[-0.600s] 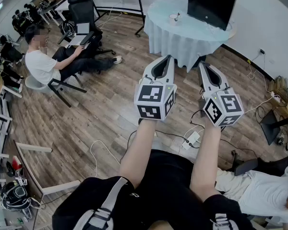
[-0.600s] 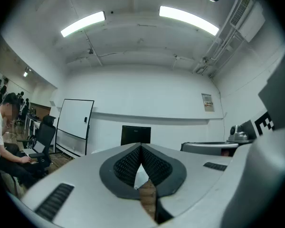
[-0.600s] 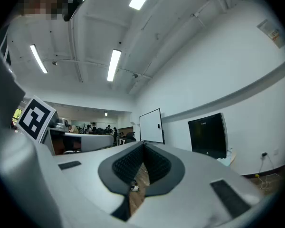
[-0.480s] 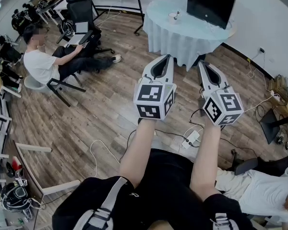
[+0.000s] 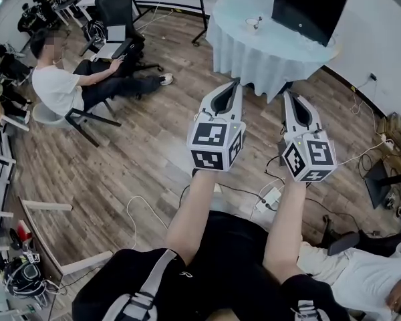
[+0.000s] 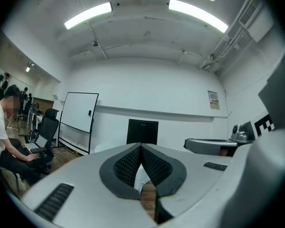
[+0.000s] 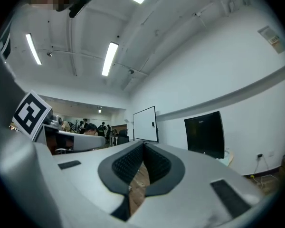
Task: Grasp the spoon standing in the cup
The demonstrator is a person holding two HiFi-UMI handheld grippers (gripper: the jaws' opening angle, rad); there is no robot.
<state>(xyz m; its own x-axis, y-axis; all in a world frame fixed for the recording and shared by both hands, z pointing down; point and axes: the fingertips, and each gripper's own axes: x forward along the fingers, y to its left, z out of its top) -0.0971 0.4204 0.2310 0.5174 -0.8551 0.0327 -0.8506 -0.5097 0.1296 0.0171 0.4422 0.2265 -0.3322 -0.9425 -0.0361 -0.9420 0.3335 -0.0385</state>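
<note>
A white cup [image 5: 252, 24] with a spoon standing in it sits on the round table [image 5: 281, 52] with a pale cloth, far ahead in the head view. My left gripper [image 5: 233, 83] and right gripper [image 5: 285, 97] are held out side by side over the wood floor, well short of the table. Both point toward it. Each has its jaws shut tip to tip with nothing between them. In the left gripper view my left gripper [image 6: 141, 146] faces the monitor [image 6: 142, 132]. The right gripper [image 7: 143, 144] in its own view is shut too.
A black monitor [image 5: 310, 9] stands on the table behind the cup. A seated person [image 5: 67, 89] and office chairs are at the left. Cables and a power strip [image 5: 267, 196] lie on the floor below my grippers. A whiteboard [image 6: 78, 121] stands at the back wall.
The head view has shifted a little, so the table and cup sit slightly to the right and lower. Both grippers stay shut and side by side.
</note>
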